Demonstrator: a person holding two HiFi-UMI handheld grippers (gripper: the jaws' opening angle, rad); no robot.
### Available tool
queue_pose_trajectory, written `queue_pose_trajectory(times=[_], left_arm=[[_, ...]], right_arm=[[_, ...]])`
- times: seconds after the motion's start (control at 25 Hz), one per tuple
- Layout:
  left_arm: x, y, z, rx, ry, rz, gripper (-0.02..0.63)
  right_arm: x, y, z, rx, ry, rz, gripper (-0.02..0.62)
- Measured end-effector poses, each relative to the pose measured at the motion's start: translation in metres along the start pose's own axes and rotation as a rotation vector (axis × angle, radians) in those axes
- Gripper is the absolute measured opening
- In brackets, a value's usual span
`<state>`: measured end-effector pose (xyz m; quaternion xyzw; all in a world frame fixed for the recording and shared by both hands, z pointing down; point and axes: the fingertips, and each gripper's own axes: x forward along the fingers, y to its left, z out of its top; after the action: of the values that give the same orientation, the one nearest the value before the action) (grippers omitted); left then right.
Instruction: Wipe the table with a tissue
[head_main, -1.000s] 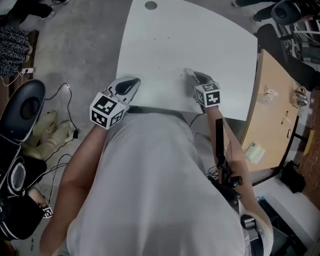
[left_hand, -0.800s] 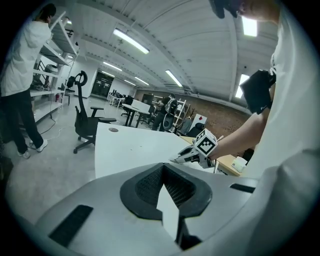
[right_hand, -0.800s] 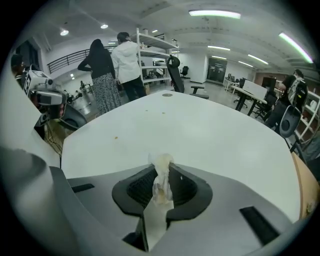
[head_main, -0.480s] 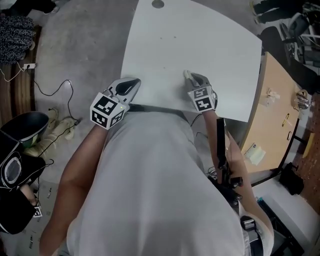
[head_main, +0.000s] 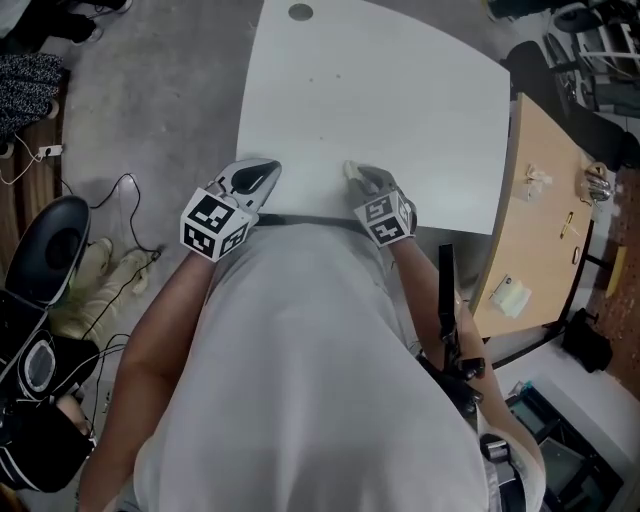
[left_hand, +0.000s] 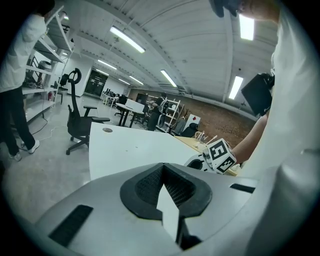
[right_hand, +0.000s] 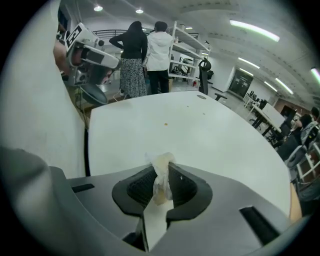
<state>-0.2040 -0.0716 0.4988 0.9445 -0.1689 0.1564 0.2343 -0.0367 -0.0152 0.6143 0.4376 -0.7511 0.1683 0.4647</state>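
A crumpled white tissue (right_hand: 161, 172) is pinched in my right gripper (right_hand: 161, 170), which is shut on it. In the head view that gripper (head_main: 360, 178) points down at the near part of the white table (head_main: 400, 90), with the tissue (head_main: 352, 170) at its tip on the tabletop. A small orange speck (right_hand: 166, 124) lies on the table farther out. My left gripper (head_main: 262, 172) rests at the table's near left edge. Its jaws meet at the tips, shut, with nothing between them (left_hand: 162, 170). The right gripper's marker cube (left_hand: 220, 155) shows off to its right.
A wooden desk (head_main: 545, 230) with small items adjoins the table's right side. A black chair (head_main: 50, 230) and cables (head_main: 130, 200) are on the floor at left. Two people (right_hand: 145, 55) stand beyond the table's far side. A round grommet (head_main: 300, 12) sits near the far edge.
My right gripper has slid left along the table's near part with the tissue, rolling a little. The left gripper has stayed in place.
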Motion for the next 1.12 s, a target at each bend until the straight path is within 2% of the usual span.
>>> queue_pose_trajectory(times=[0.08,0.12,0.2,0.32,0.36,0.44,0.56,0.76,0.84,0.96,1.12], left_arm=[[0.0,0.0,-0.001,0.005,0.0,-0.009,0.008],[-0.001,0.0,-0.001,0.008,-0.002,-0.012,0.008],[-0.002,0.001,-0.001,0.01,-0.006,-0.014,0.008],[0.002,-0.001,0.001,0.013,-0.012,-0.008,0.008],[0.005,-0.002,0.002,0.012,-0.016,-0.002,0.007],[0.007,-0.003,0.003,0.006,-0.028,0.016,0.008],[-0.009,0.0,0.0,0.002,-0.039,0.038,0.007],[-0.022,0.0,0.001,-0.003,-0.048,0.089,0.008],[-0.026,0.0,0.0,-0.011,-0.05,0.115,0.008],[-0.035,0.0,-0.005,-0.014,-0.047,0.131,0.008],[-0.042,0.004,-0.007,-0.018,-0.047,0.141,0.008]], right_arm=[[-0.001,0.018,0.003,0.079,-0.01,0.118,0.064],[-0.002,0.024,0.006,0.162,-0.027,0.182,0.064],[-0.006,0.022,0.017,0.397,-0.097,0.267,0.064],[-0.014,-0.012,0.022,0.726,-0.21,0.259,0.066],[-0.015,-0.026,0.019,0.787,-0.229,0.245,0.066],[-0.013,-0.047,0.014,0.82,-0.235,0.218,0.066],[-0.001,-0.044,0.026,0.709,-0.18,0.197,0.066],[0.03,-0.04,0.063,0.41,-0.128,0.198,0.066],[0.038,-0.046,0.079,0.312,-0.132,0.175,0.066],[0.048,-0.055,0.098,0.222,-0.13,0.125,0.066],[0.061,-0.05,0.098,0.002,-0.035,0.07,0.064]])
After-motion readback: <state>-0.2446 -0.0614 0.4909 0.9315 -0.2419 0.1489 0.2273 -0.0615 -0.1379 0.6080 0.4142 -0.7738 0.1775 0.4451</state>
